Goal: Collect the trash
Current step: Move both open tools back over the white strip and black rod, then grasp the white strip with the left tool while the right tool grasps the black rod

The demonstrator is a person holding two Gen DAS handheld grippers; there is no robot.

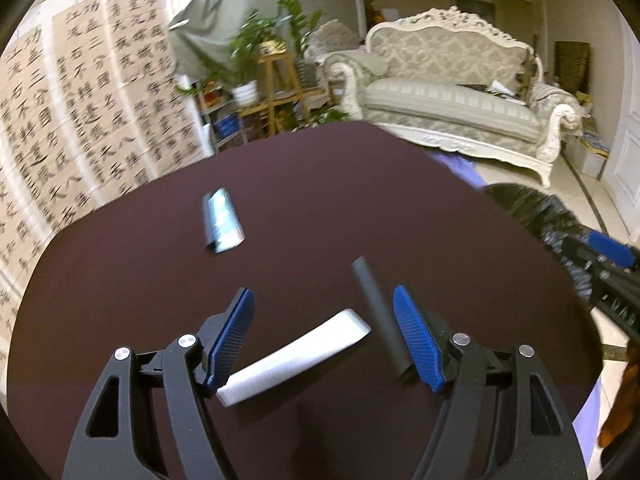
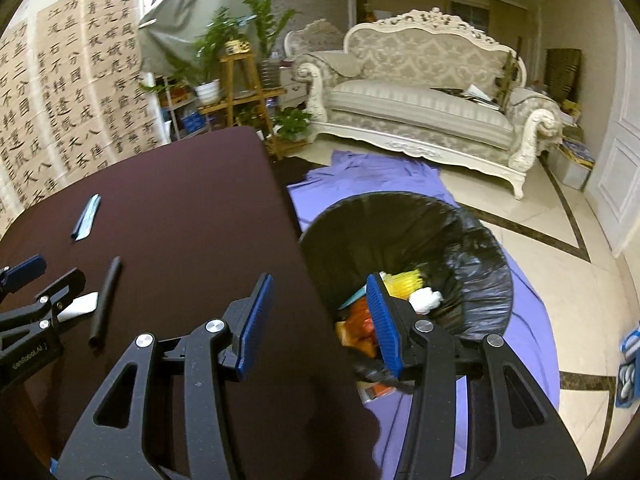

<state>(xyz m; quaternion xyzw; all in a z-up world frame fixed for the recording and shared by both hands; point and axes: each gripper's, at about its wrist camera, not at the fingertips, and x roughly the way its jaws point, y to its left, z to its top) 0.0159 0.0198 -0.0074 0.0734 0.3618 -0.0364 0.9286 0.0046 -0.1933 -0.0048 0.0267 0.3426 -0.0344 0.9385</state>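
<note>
Left gripper point(image 1: 323, 332) jaws wide, white strip point(image 1: 296, 356) between.

An ornate sofa point(image 2: 420, 100), potted plants point(image 2: 216, 52) and calligraphy sheets point(image 1: 80, 112) line the room.

Both wrist views angled down, close, sharing table point(image 1: 320, 184)

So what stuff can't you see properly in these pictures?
- Trash bin: in the right wrist view the right hand-held gripper covers part of the trash inside; in the left wrist view the edge cuts it off.
- White strip: blurred; one end hides behind a left hand-held gripper finger.
- Blue-white wrapper: print too blurred to read.
</note>
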